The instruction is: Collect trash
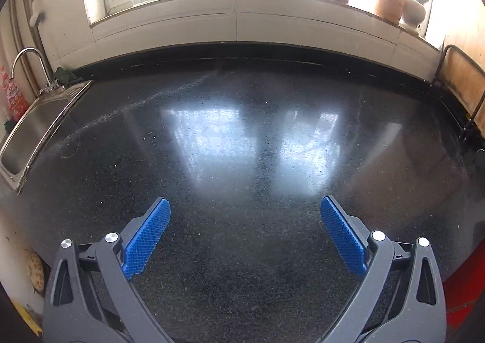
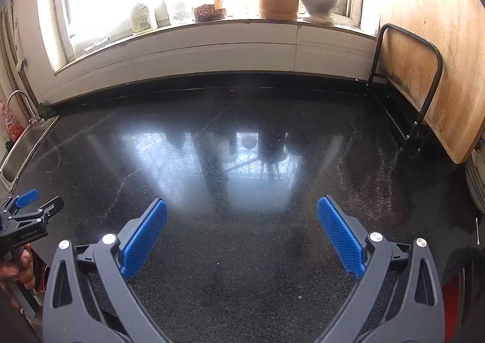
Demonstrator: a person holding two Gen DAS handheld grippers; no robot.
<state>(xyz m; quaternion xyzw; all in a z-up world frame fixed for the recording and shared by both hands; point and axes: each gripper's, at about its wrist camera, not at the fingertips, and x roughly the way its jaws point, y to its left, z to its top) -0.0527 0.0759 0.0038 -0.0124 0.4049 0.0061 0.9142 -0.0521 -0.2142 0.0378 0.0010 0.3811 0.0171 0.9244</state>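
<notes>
Only trash in sight looks like a cotton swab (image 2: 477,230) at the counter's (image 2: 242,252) far right edge, standing roughly along the view, near the right gripper (image 2: 242,240). Both it and the left gripper (image 1: 245,237) are spread wide, holding nothing. Right's much closer.

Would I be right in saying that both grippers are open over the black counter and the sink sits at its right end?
Not quite: the sink sits at the counter's left end, as the left wrist view shows. Both the left gripper and right gripper are indeed open.
</notes>
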